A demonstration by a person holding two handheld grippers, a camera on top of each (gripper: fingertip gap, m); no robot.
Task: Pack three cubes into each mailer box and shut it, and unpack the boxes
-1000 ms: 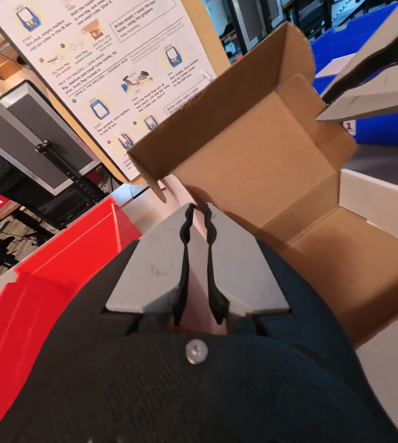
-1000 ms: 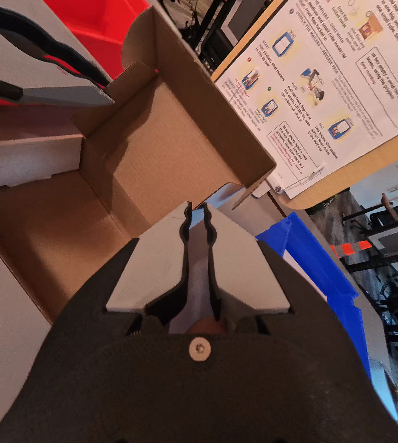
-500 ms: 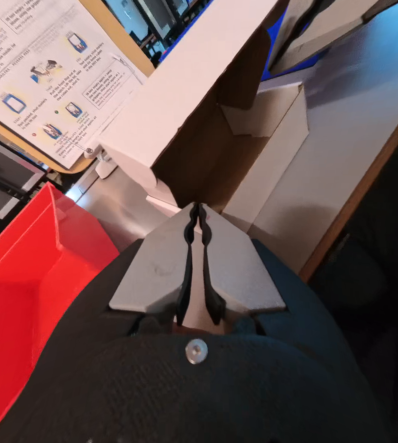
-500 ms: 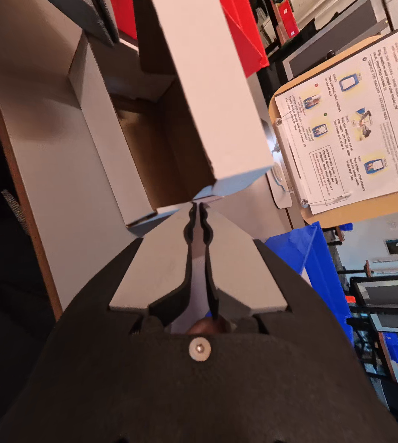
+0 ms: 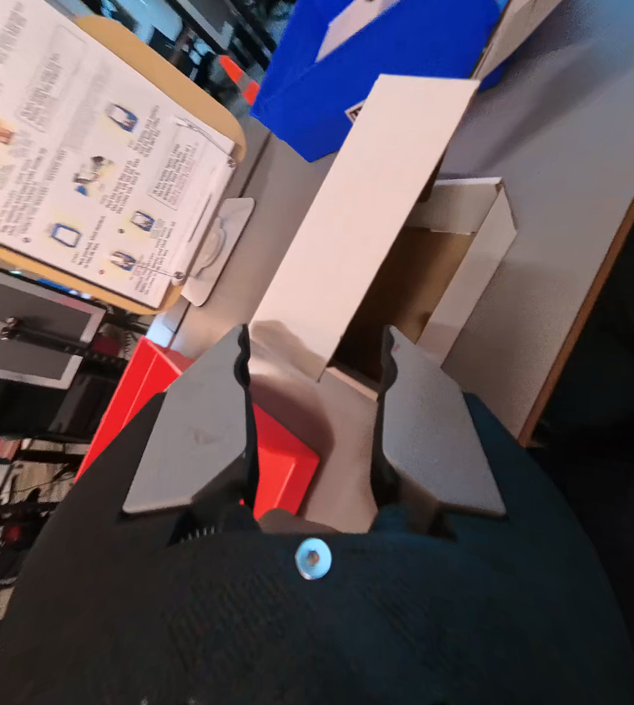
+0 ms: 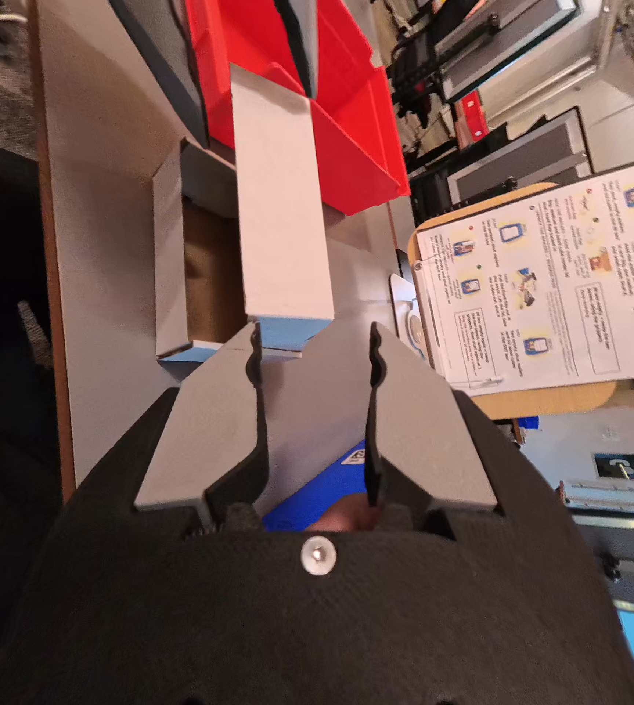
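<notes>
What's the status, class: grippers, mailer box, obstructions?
Left gripper open, empty. Right gripper open, empty. Mailer box on table, lid raised, not shut; no cubes seen. Nothing blocking.

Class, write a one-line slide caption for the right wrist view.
Open right claw facing a white mailer box, its lid raised, red bin behind.

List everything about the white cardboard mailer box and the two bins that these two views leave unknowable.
- White cardboard mailer box: most of its brown floor is hidden by the raised lid in both wrist views, so cubes inside cannot be ruled out.
- Red plastic bin: contents not seen; the right wrist view shows mostly its walls, and the left gripper covers it in the left wrist view.
- Blue plastic bin: blurred and cut by the top edge in the left wrist view.
</notes>
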